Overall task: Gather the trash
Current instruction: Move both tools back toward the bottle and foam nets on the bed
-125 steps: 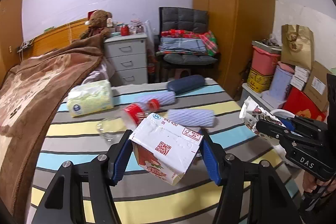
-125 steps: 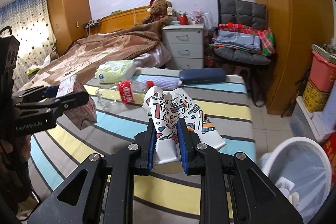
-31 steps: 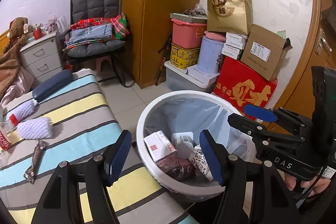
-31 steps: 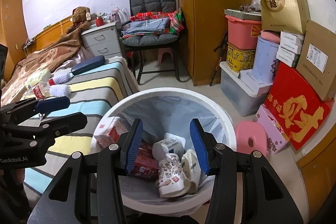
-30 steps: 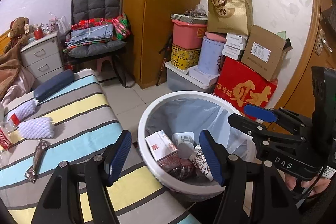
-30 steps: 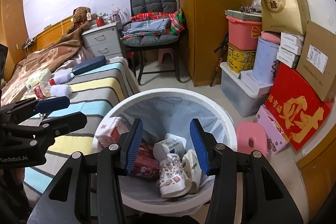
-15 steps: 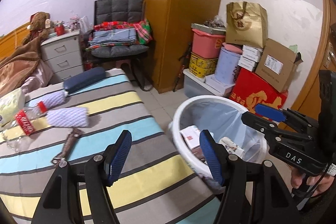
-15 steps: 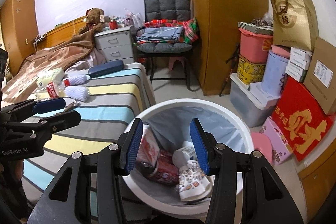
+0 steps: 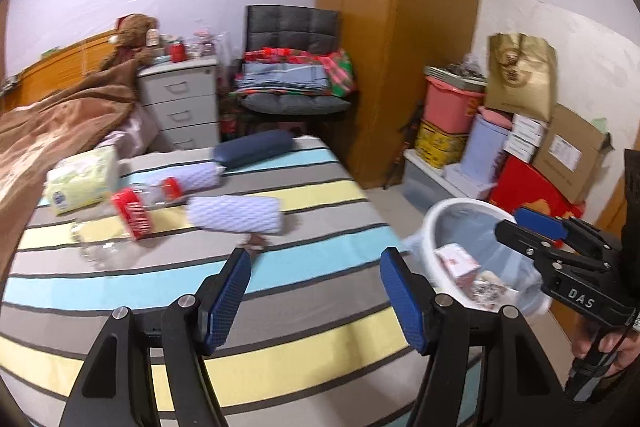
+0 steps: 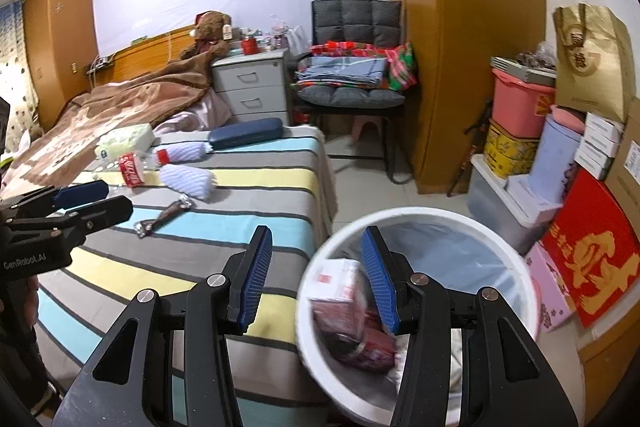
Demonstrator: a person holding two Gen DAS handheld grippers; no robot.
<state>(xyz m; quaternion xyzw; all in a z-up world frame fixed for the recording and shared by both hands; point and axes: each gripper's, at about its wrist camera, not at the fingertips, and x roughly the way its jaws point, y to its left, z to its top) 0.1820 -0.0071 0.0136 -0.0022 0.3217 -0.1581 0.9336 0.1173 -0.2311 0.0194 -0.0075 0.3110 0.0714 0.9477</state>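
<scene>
1. Bed (image 9: 320,359) under striped sheet, filling the lower left of both views; brown blanket (image 9: 48,123) bunched at its head end.
2. Wardrobe (image 10: 472,47) against the back wall, right of a grey chair (image 10: 356,27) stacked with folded cloth; drawer unit (image 10: 252,87) between chair and bed head.
3. White bin (image 10: 516,267) on the floor just beside the bed's foot-end corner, lined with a clear bag, holding a red-and-white carton (image 10: 340,283) and other wrappers; blurred in the right wrist view.
4. Boxes, a pink tub and a gold paper bag (image 9: 520,75) piled along the right wall behind the bin.
5. Left gripper (image 9: 316,291) over the bed's foot end, jaws wide, nothing between the pads.
6. Right gripper (image 10: 316,279) above the gap between bed edge and bin, jaws wide and empty, right pad over the bin's inside.
7. Trash left on the bed: crushed clear bottle (image 9: 132,211) with red label and cap, lying mid-bed toward the blanket side.
8. Beside the bottle: tissue pack (image 9: 84,179), two pale knit rolls (image 9: 236,215), dark blue case (image 9: 252,147) near the bed's far edge.
9. Small brown tool (image 10: 164,217) with a metal end, flat on the blue stripe, just in front of the nearer roll.
</scene>
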